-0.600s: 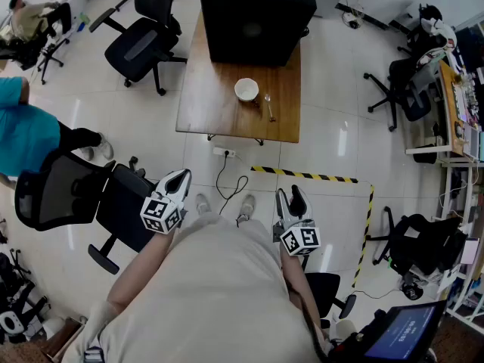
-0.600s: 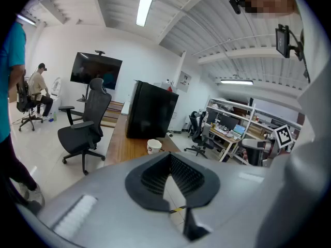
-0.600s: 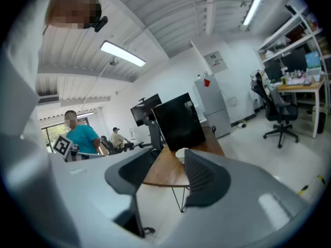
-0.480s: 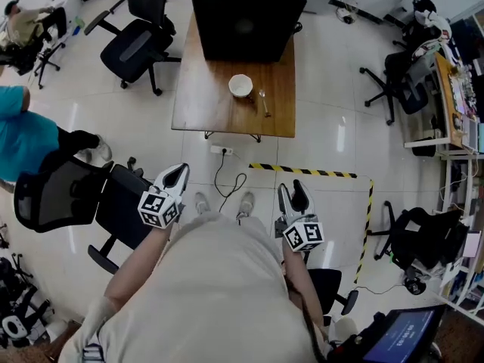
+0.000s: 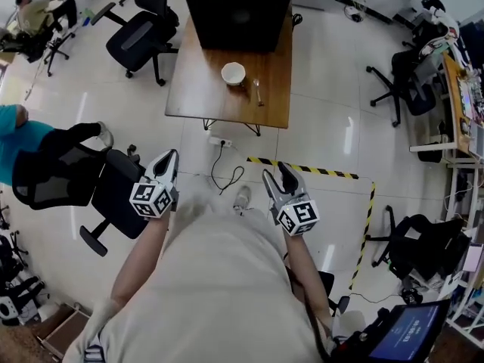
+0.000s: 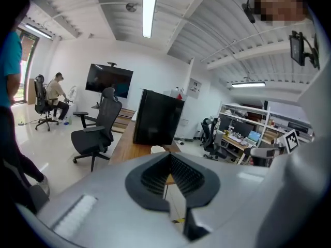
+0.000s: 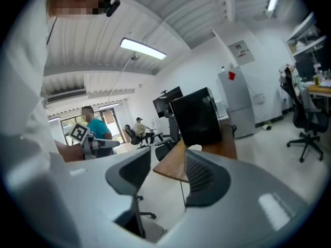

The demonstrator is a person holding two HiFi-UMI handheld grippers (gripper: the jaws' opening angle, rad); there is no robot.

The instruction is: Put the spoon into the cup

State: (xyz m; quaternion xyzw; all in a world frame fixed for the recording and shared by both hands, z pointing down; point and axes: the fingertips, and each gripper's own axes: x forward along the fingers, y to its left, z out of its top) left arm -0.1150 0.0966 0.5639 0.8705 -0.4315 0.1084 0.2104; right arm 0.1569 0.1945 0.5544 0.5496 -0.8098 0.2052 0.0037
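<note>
On the table (image 5: 200, 89), head view alone shows the spoon (image 5: 257, 91); left fingers (image 6: 154, 173) closed, right fingers (image 7: 205, 177) apart

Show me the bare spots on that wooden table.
Widest bare patch: the table left of the cup, in front of the black box. A strip runs along the near edge. Crowded where the spoon lies beside the cup.

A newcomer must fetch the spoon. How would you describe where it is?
Find the wooden table with the big black box at its far end. Before the box stands a white cup; the spoon lies just right of it, the only thin thing on the bare wood.
</note>
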